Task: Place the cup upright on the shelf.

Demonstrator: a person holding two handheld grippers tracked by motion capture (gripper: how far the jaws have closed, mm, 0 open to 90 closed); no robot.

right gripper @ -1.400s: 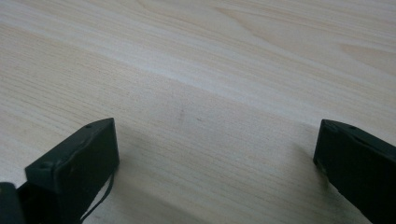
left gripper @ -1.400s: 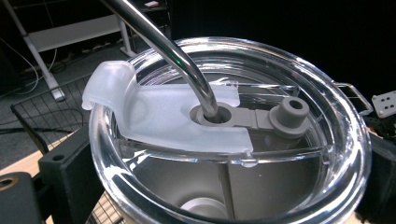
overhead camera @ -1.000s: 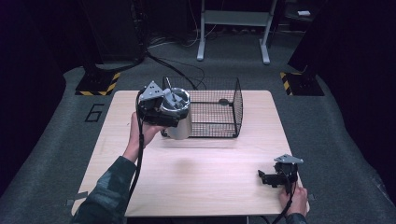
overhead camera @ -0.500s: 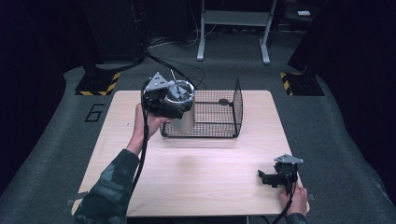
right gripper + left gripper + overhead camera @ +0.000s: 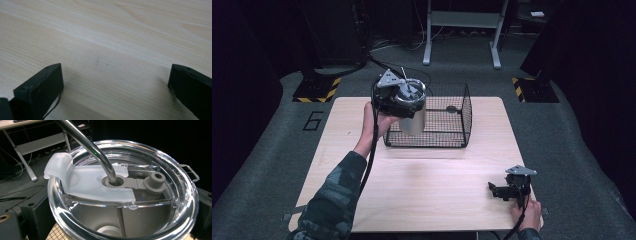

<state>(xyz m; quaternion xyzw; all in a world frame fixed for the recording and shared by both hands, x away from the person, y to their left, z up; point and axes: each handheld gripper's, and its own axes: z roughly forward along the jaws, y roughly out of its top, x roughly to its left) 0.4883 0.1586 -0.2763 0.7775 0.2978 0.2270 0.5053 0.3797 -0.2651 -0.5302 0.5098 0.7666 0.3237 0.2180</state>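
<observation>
A steel tumbler (image 5: 414,119) with a clear lid (image 5: 120,182) and a bent metal straw (image 5: 87,143) is held upright at the left end of a black wire basket (image 5: 447,137). My left gripper (image 5: 398,97) is shut on the tumbler near its rim. I cannot tell whether the tumbler's base touches the basket floor. My right gripper (image 5: 504,191) rests near the table's front right corner. In the right gripper view its jaws stand wide apart over bare wood, so the right gripper (image 5: 116,82) is open and holds nothing.
The basket stands at the back middle of the light wooden table (image 5: 422,190). Dark carpet surrounds the table, with two yellow-and-black striped plates (image 5: 317,90) and a white frame's legs (image 5: 462,30) behind it.
My left gripper has carried the tumbler away from the person and to the right, from beside the basket's left front corner to its left end. The right gripper has stayed still.
</observation>
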